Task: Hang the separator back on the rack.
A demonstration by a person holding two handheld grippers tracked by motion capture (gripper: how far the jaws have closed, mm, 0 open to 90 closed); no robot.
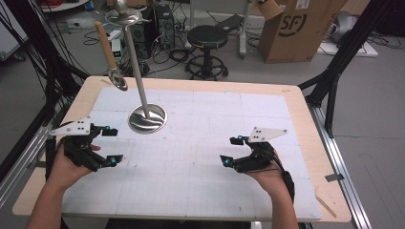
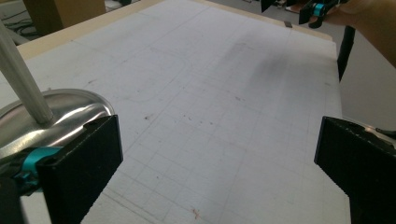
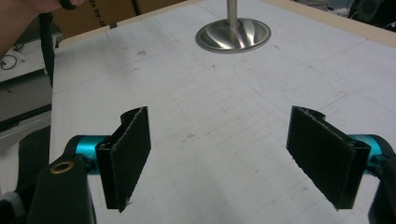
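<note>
A metal stand with a round shiny base [image 1: 148,118] [image 2: 70,114] [image 3: 232,36] rises on a thin pole [image 1: 135,62] at the mat's far left. A utensil with a wooden handle and a metal head [image 1: 117,78] hangs tilted beside the pole. My left gripper [image 1: 112,145] [image 2: 217,177] is open just in front of the base, with nothing between its fingers. My right gripper [image 1: 229,150] [image 3: 229,158] is open over the mat's right half, also with nothing in it. In the left gripper view the right gripper [image 2: 313,9] sits at the top right.
A white grid mat [image 1: 200,143] covers the wooden table [image 1: 305,138]. A thin wooden stick [image 1: 327,205] lies near the table's front right corner. Beyond the far edge stand a black stool [image 1: 207,38], a cardboard box [image 1: 296,28] and cables on the floor.
</note>
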